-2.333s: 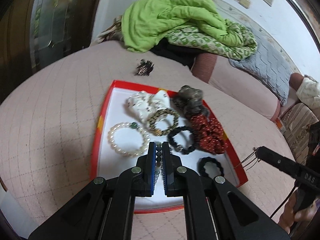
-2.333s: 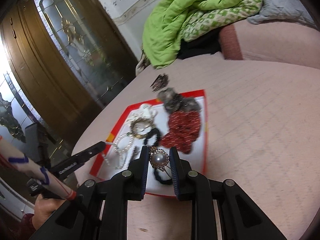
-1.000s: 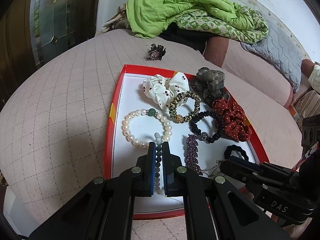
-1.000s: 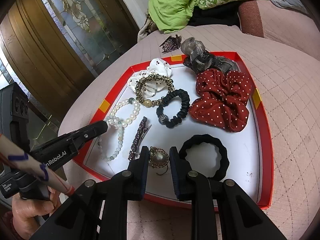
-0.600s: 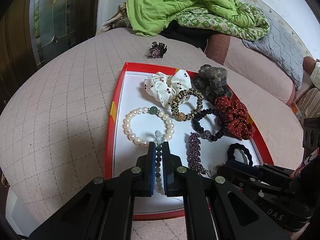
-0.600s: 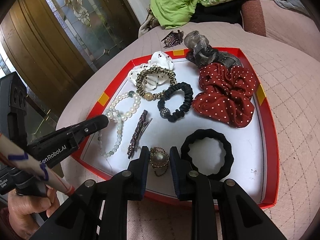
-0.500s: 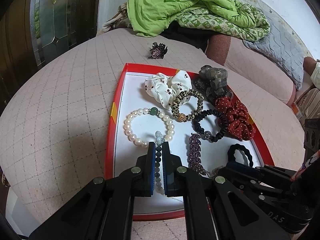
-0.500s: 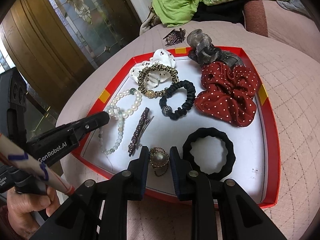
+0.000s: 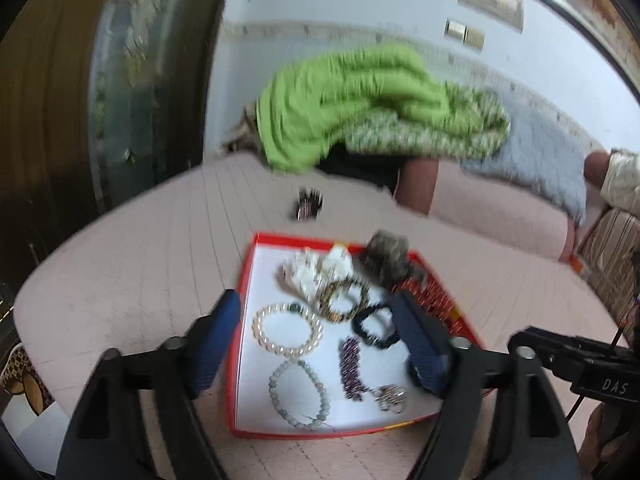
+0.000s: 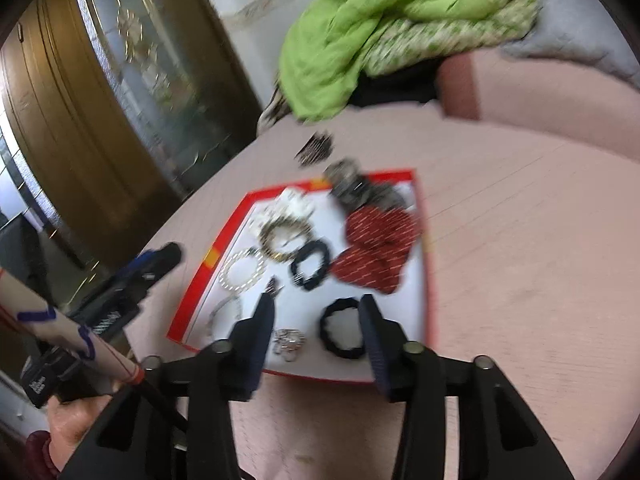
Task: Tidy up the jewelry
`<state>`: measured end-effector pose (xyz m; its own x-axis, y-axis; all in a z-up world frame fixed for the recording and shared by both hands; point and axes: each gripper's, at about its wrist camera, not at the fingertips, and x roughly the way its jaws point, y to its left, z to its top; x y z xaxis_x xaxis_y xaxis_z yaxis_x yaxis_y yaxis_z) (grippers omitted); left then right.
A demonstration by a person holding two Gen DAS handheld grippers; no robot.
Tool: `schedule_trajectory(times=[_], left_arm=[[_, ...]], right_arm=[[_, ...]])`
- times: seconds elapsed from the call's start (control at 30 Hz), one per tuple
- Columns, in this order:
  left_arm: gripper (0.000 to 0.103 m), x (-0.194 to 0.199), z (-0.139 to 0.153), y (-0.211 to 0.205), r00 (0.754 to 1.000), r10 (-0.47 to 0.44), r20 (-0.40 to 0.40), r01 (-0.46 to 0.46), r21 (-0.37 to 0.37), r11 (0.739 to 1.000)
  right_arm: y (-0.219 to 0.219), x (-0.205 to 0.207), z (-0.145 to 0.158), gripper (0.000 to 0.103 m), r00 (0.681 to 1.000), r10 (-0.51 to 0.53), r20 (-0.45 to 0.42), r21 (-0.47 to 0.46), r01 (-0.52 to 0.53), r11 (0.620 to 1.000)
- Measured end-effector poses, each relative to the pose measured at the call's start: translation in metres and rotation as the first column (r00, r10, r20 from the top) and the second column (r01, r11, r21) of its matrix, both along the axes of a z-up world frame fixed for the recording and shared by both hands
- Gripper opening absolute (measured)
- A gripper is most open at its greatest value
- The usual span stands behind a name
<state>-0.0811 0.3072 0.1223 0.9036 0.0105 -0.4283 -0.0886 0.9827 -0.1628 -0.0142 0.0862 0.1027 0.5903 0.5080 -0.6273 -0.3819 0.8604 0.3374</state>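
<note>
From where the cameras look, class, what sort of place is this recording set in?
Probably a home living room or bedroom: a padded pink quilted surface bears the red tray, a rumpled green blanket lies behind, and a wooden door with decorative glass stands nearby.

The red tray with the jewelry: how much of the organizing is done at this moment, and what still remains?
Done: the pale bead bracelet and pearl brooch lie in the red tray with the other pieces. In hand: nothing; the left hand-held gripper and right hand-held gripper have just been opening, with nothing between the jaws. Left: apparently the dark hair clip, outside the tray on the pink quilted surface.
</note>
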Motion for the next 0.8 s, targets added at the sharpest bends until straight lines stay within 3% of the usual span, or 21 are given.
schedule_trajectory(times=[0.13, 0.23, 0.33, 0.47, 0.63, 0.73, 0.8], left_arm=[[0.095, -0.040, 0.021, -0.020, 0.996, -0.007, 0.086, 0.001, 0.068, 0.998], [0.101, -0.071, 0.037, -0.035, 0.995, -0.009, 0.097, -0.003, 0.123, 0.992], [0.103, -0.100, 0.052, -0.047, 0.995, 0.035, 0.096, -0.053, 0.192, 0.980], [0.103, -0.128, 0.068, -0.051, 0.994, 0.060, 0.090, -0.075, 0.185, 0.980], [0.103, -0.123, 0.066, -0.064, 0.991, 0.125, -0.048, -0.109, 0.255, 0.961], [0.103, -0.117, 0.060, -0.064, 0.982, 0.148, -0.117, -0.119, 0.229, 0.966], [0.103, -0.117, 0.058, -0.063, 0.978, 0.168, -0.122, -0.136, 0.231, 0.963]], right_arm=[[-0.027, -0.040, 0.023, 0.068, 0.994, -0.054, 0.097, -0.060, 0.060, 0.996], [-0.044, -0.069, 0.034, 0.077, 0.986, -0.096, 0.138, -0.071, 0.107, 0.992], [-0.058, -0.107, 0.046, 0.087, 0.971, -0.134, 0.200, -0.092, 0.155, 0.984], [-0.066, -0.160, 0.060, 0.095, 0.941, -0.165, 0.294, -0.102, 0.202, 0.974], [-0.056, -0.187, 0.069, 0.096, 0.930, -0.117, 0.349, -0.156, 0.181, 0.971], [-0.057, -0.187, 0.072, 0.096, 0.931, -0.122, 0.343, -0.148, 0.182, 0.972], [-0.057, -0.184, 0.071, 0.097, 0.937, -0.123, 0.327, -0.145, 0.179, 0.973]])
